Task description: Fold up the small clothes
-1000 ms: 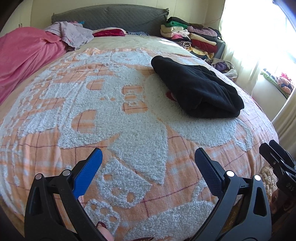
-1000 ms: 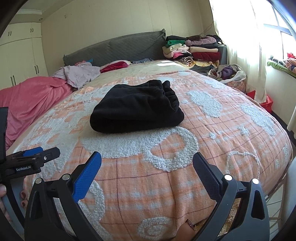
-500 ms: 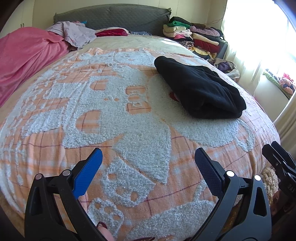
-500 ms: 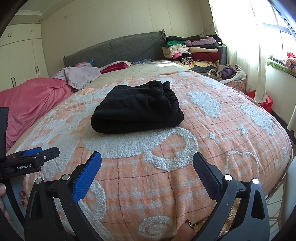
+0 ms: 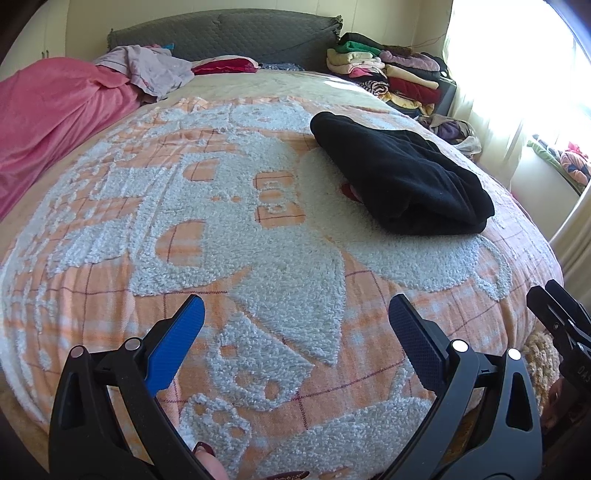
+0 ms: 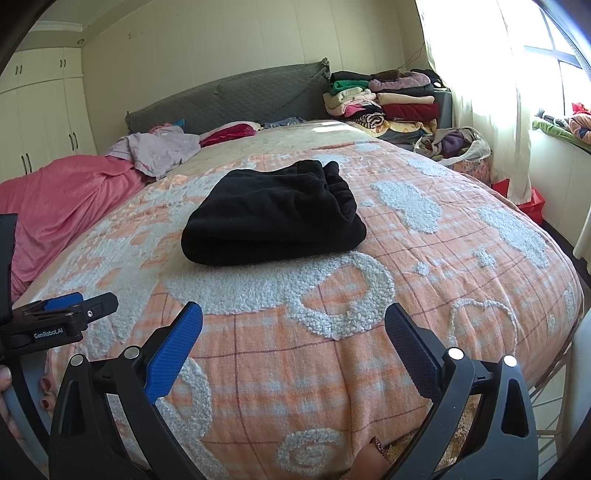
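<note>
Starting over on the left, you had that pink blanket (image 5: 55, 122) bunched along the bed's edge, with a pale lilac garment (image 5: 155, 72) crumpled up near the grey headboard (image 5: 229, 35). Your left tool (image 5: 295, 314) was spread wide with nothing between the blue pads, just hanging over the near end of the orange-and-white bedspread (image 5: 221, 221). From the right wrist camera you could catch that same left tool (image 6: 74, 317) poking in at the left side.

Middle of the bed: the black garment (image 6: 273, 218) sat folded into a thick bundle, lying flat on the bedspread (image 6: 369, 332), well apart from both tools. In the left camera it was the black garment (image 5: 402, 177) off to the right of centre, nobody touching it.

Your right tool (image 6: 293, 319) was also wide open and holding nothing, aimed pretty much straight at the bundle from the foot of the bed. It showed up at the right edge of the left view too, as the right tool (image 5: 554, 314).

Far right, you had a stack of folded clothes (image 6: 384, 101) by the headboard corner and a sheer curtain (image 6: 480, 74) with bright light behind it.
</note>
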`<state>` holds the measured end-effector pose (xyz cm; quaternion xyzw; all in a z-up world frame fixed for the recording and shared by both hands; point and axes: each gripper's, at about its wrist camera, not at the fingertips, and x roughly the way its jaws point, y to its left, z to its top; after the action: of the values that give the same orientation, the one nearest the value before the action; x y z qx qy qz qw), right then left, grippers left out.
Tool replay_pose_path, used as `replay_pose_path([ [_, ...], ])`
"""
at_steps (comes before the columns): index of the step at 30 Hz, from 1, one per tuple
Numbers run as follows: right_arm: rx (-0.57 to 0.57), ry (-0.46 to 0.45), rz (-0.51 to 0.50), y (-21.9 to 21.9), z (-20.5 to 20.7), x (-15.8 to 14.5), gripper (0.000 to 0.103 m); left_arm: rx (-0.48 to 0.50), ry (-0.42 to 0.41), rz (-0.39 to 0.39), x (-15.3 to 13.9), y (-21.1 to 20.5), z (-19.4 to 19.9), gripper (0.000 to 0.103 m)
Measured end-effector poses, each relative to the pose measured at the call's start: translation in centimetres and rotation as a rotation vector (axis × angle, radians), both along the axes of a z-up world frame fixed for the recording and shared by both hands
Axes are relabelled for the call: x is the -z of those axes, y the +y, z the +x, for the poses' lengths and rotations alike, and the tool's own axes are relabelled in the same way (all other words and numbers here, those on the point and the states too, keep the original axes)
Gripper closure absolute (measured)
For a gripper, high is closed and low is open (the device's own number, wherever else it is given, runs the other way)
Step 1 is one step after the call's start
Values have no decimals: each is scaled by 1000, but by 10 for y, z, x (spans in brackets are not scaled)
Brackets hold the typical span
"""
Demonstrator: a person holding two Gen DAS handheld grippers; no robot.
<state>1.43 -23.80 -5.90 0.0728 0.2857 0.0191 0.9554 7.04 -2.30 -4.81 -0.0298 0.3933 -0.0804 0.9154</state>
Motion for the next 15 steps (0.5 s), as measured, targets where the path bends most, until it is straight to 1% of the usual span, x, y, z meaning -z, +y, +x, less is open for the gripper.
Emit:
replay_pose_path([
  [15, 5, 0, 1, -1, 0, 1, 5, -2, 3, 7, 0, 1, -1, 10],
])
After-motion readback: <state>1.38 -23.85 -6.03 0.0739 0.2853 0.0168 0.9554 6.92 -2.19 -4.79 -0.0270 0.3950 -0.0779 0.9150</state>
